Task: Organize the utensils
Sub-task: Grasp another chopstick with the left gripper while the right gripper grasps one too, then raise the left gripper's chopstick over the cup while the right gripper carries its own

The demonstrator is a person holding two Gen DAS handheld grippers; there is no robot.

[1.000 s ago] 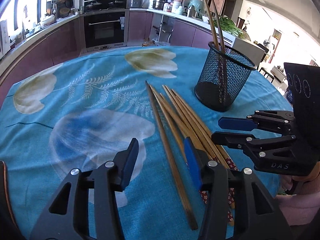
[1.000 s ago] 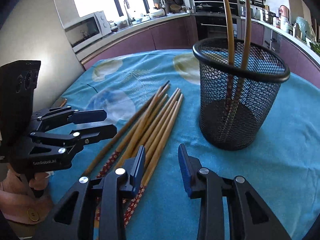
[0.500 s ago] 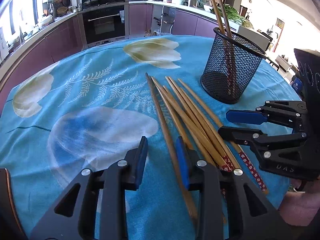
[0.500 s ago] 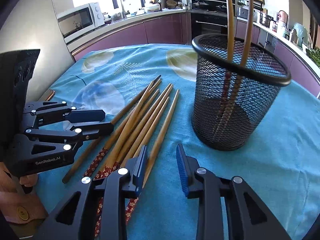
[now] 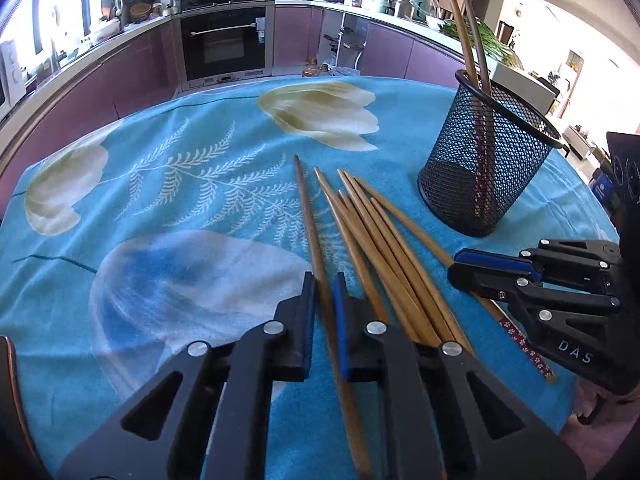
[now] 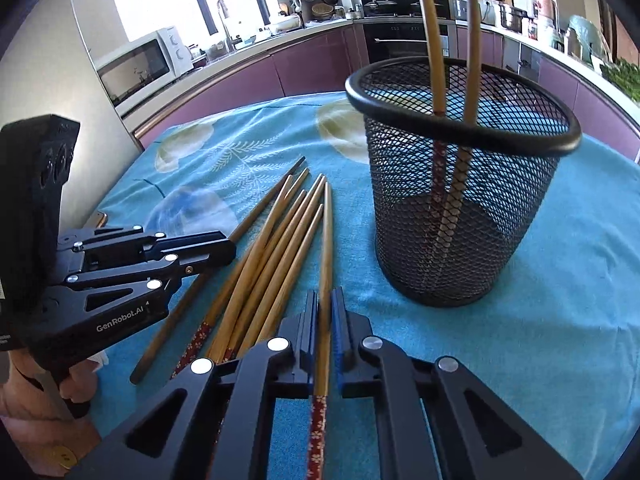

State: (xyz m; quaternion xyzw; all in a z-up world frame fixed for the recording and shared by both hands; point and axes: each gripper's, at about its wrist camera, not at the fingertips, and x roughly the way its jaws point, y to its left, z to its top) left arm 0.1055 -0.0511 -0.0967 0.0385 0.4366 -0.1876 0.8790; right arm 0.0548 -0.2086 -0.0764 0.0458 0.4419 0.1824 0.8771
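Note:
Several wooden chopsticks (image 5: 380, 240) lie fanned on the blue flowered tablecloth (image 5: 180, 200). My left gripper (image 5: 324, 280) is closing tight on the darker, leftmost chopstick (image 5: 308, 208), and the pads press its shaft. My right gripper (image 6: 325, 296) is closing on the rightmost chopstick (image 6: 327, 240), which has a red flowered handle, and grips it mid-shaft. Both chopsticks still rest on the cloth. A black mesh cup (image 6: 460, 220) stands upright just beyond to the right, with two chopsticks in it. Each gripper shows in the other's view: the right gripper (image 5: 456, 268) and the left gripper (image 6: 232, 248).
The round table's far edge meets purple kitchen cabinets with an oven (image 5: 224, 40) and a microwave (image 6: 140, 64). A hand (image 6: 24, 400) holds the left gripper's handle at the near edge. Open cloth lies left of the chopsticks and right of the mesh cup (image 5: 480, 176).
Both grippers have closed from open: the left onto the dark chopstick, the right onto the red-handled one. Both views have shifted slightly forward over the pile.

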